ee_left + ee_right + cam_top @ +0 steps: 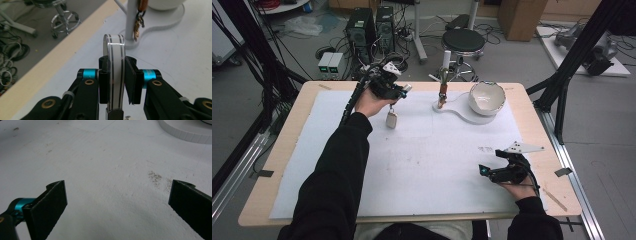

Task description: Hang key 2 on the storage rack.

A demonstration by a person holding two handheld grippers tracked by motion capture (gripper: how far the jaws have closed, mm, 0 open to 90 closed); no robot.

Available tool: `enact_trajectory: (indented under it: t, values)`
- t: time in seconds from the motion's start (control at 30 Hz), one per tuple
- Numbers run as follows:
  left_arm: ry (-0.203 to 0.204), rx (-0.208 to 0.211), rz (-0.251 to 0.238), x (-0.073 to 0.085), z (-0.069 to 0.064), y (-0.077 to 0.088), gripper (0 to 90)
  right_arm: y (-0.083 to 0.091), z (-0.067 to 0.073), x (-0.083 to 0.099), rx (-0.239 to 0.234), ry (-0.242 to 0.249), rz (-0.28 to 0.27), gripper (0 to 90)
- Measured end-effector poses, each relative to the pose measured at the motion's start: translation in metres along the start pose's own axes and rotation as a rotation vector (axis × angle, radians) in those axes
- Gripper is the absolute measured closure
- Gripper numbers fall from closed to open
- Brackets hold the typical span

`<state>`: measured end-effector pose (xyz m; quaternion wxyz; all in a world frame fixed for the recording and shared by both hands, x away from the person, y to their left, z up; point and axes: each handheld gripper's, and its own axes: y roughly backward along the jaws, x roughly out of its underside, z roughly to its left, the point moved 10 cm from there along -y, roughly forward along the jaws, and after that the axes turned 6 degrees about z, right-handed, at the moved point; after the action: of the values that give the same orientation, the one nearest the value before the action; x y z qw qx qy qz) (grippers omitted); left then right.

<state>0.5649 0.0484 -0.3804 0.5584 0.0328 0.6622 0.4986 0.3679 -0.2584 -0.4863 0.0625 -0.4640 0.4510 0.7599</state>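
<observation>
White band with dark stripes (116, 75), clamped on edge in left gripper (117, 82), right gripper (117, 205) jaws spread wide

We see a wooden table (282, 150) under a white sheet (427, 160); a white stand (462, 112) rests on the sheet, at its far edge.

The wide middle of the white paper sheet (427, 160) lies bare between the two hands, open to pass across. At the far edge, a slim white post with a copper clip (443, 90) rises from a flat white base (462, 112), and a white cracked-shell bowl (486, 97) sits on that base, blocking the far right corner. The near edge is taken by black sleeves (337, 180)
</observation>
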Motion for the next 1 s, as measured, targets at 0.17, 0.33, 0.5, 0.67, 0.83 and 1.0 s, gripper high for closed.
enact_trajectory:
  t: [0.17,0.33,0.5,0.67,0.83,1.0]
  values:
    - [0.014,-0.051,-0.021,-0.012,0.012,0.011,75.2,0.000,0.000,0.000,-0.002,0.001,-0.002,0.9]
    - [0.043,-0.064,-0.054,-0.026,0.019,0.020,75.2,0.000,-0.001,0.001,-0.003,-0.006,-0.001,0.9]
    - [0.065,-0.075,-0.095,-0.041,0.025,0.029,75.2,-0.002,0.002,-0.001,-0.014,-0.005,-0.004,0.9]
    - [0.074,-0.098,-0.112,-0.052,0.030,0.038,75.2,0.000,0.002,-0.001,-0.015,-0.007,-0.010,0.9]
    - [0.095,-0.111,-0.135,-0.065,0.035,0.042,75.3,0.000,0.003,-0.002,-0.020,0.002,-0.011,0.9]
    - [0.102,-0.131,-0.156,-0.084,0.038,0.043,75.3,-0.001,0.003,-0.001,-0.022,0.004,-0.007,0.9]
